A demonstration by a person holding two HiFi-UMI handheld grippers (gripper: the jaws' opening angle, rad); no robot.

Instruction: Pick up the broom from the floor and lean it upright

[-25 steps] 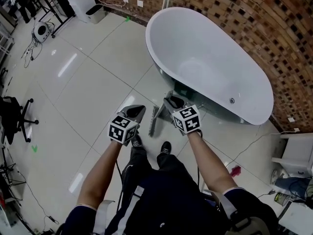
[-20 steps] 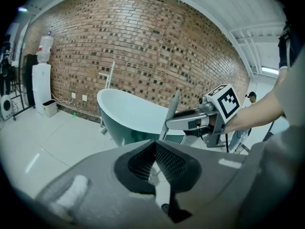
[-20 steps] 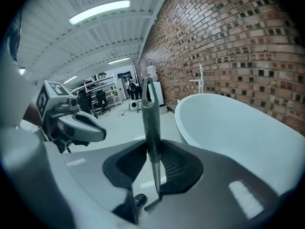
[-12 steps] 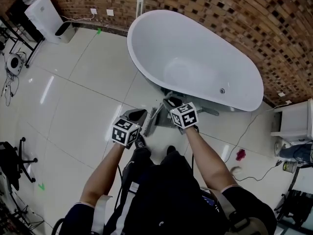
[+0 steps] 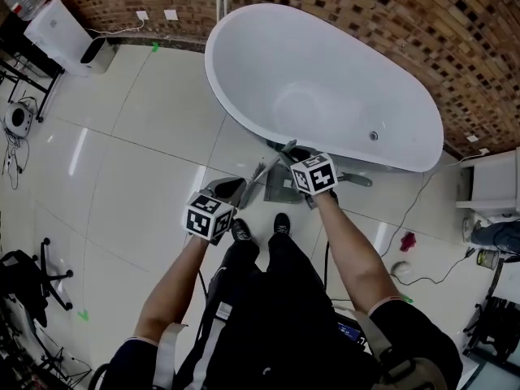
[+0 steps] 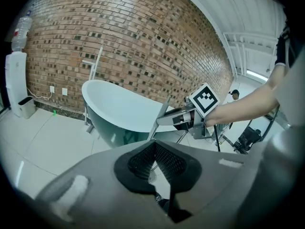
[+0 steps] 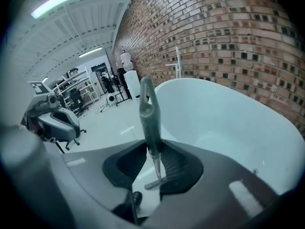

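The pick-up looks done: the right gripper [image 7: 153, 151] is clamped on the broom [image 7: 147, 113] by its handle, brush end low near the floor [image 5: 138, 136] beside the bathtub [image 5: 325, 55]; the left gripper [image 6: 153, 144] is closed and empty; leaning it upright remains.

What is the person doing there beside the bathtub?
A person with a gripper in each hand is handling a broom next to the white bathtub. The right gripper has its fingers closed on the broom's handle, which stands tilted, with the brush end low near the floor. The left gripper is shut and empty, close by. The broom is not yet set leaning upright.
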